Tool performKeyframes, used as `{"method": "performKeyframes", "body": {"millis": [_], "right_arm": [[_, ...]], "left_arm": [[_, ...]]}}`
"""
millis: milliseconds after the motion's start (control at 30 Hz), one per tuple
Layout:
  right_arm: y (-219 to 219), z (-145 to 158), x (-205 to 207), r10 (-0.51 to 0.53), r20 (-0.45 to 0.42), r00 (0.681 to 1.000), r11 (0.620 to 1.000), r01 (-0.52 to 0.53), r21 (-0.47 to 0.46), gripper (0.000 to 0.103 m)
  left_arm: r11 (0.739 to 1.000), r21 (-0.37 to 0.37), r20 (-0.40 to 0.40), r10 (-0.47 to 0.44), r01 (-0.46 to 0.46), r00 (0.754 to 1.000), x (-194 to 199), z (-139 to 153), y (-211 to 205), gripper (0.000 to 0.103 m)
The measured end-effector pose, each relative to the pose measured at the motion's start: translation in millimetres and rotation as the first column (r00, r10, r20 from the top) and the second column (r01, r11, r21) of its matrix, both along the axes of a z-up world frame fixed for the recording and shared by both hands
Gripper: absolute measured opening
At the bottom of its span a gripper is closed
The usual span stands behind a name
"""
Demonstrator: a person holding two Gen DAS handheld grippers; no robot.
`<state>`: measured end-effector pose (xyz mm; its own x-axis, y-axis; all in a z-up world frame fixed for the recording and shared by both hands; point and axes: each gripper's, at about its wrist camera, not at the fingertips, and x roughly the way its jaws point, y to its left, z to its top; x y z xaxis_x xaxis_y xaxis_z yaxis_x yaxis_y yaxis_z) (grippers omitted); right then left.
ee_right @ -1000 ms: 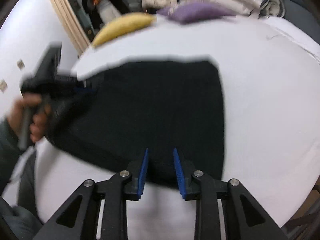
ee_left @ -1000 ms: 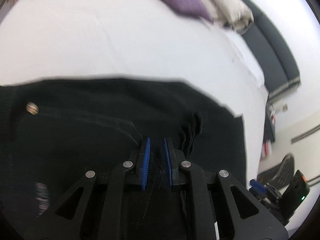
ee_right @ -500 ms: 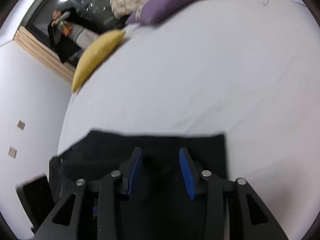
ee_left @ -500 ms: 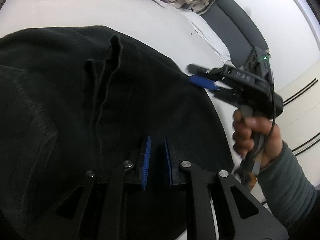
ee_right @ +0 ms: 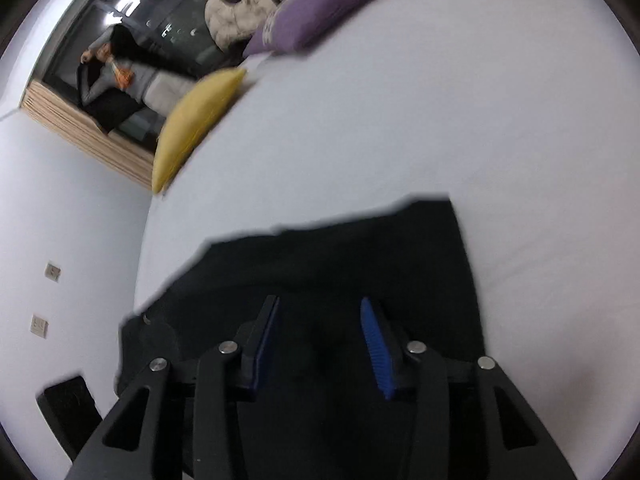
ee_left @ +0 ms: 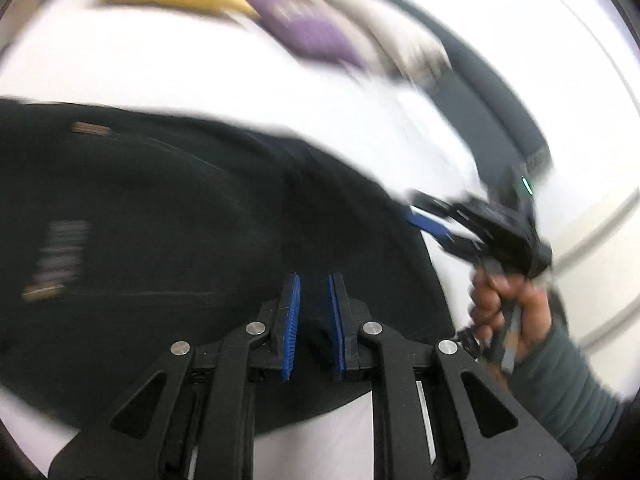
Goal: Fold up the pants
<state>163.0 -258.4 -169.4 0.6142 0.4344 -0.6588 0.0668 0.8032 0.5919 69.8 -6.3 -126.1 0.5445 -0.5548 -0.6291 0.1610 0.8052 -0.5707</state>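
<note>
Black pants (ee_left: 160, 220) lie folded on the white bed sheet (ee_left: 168, 64), blurred in the left wrist view. My left gripper (ee_left: 314, 292) sits low at their near edge, its blue pads close together on a lump of the dark cloth. In the same view a hand (ee_left: 504, 300) holds my right gripper (ee_left: 420, 216) at the pants' right edge. In the right wrist view the right gripper (ee_right: 320, 320) hovers over the pants (ee_right: 360, 256). Its jaws are opening, the pads stand well apart, and nothing is pressed between them.
A yellow pillow (ee_right: 196, 124), a purple pillow (ee_right: 320, 16) and beige bedding (ee_right: 236, 12) lie at the far end of the bed. A dark window (ee_right: 132, 52) and a white wall with sockets (ee_right: 52, 272) are on the left. White sheet (ee_right: 460, 120) spreads beyond the pants.
The right gripper's jaws have widened and it has come in low over the pants' edge. The left view has swung, bringing the pants' button back to the left; its pads keep the same narrow gap.
</note>
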Motion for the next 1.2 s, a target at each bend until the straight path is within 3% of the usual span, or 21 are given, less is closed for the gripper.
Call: {"method": "performKeyframes", "body": {"millis": [67, 167, 300, 400, 500, 667, 700, 767, 800, 833, 967, 1100, 1200], "right_arm": [[22, 19, -8, 0.05, 0.083, 0.995, 0.999, -0.051, 0.013, 0.063], [66, 23, -12, 0.139, 0.121, 0.983, 0.988, -0.146, 0.043, 0.064], [113, 1, -9, 0.208, 0.074, 0.975, 0.974, -0.213, 0.073, 0.064], [143, -13, -5, 0.243, 0.047, 0.969, 0.965, -0.246, 0.09, 0.064], [159, -16, -1, 0.27, 0.037, 0.962, 0.959, -0.272, 0.075, 0.064], [144, 5, -28, 0.265, 0.036, 0.964, 0.961, -0.267, 0.072, 0.064], [142, 7, -31, 0.265, 0.036, 0.963, 0.961, -0.267, 0.071, 0.064], [139, 8, -36, 0.269, 0.035, 0.963, 0.96, -0.27, 0.068, 0.064], [139, 8, -36, 0.27, 0.032, 0.962, 0.96, -0.271, 0.064, 0.064], [140, 9, -37, 0.272, 0.033, 0.962, 0.96, -0.274, 0.064, 0.064], [141, 12, -40, 0.279, 0.036, 0.96, 0.958, -0.28, 0.056, 0.064], [142, 11, -38, 0.278, 0.03, 0.96, 0.959, -0.279, 0.05, 0.064], [141, 12, -39, 0.278, 0.03, 0.96, 0.959, -0.279, 0.047, 0.064]], "left_arm": [[0.99, -0.028, 0.015, 0.136, -0.136, 0.991, -18, 5, 42, 0.014], [0.931, -0.077, -0.004, 0.357, -0.357, 0.934, -53, 2, 114, 0.014], [0.843, -0.133, -0.089, 0.514, -0.522, 0.853, -88, -24, 175, 0.014], [0.81, -0.214, -0.159, 0.523, -0.546, 0.837, -93, -44, 208, 0.014], [0.786, -0.296, -0.195, 0.506, -0.543, 0.84, -83, -55, 232, 0.014], [0.754, -0.386, -0.201, 0.494, -0.532, 0.846, -82, -69, 235, 0.015], [0.738, -0.413, -0.213, 0.491, -0.534, 0.844, -83, -73, 240, 0.021], [0.706, -0.458, -0.23, 0.492, -0.54, 0.839, -77, -78, 234, 0.043], [0.7, -0.465, -0.226, 0.497, -0.542, 0.838, -79, -76, 235, 0.067], [0.696, -0.466, -0.217, 0.508, -0.545, 0.834, -80, -74, 233, 0.077], [0.735, -0.419, -0.208, 0.493, -0.533, 0.845, -73, -69, 230, 0.079], [0.746, -0.39, -0.213, 0.497, -0.539, 0.841, -75, -68, 223, 0.079], [0.738, -0.395, -0.219, 0.504, -0.548, 0.836, -70, -67, 220, 0.078]]}}
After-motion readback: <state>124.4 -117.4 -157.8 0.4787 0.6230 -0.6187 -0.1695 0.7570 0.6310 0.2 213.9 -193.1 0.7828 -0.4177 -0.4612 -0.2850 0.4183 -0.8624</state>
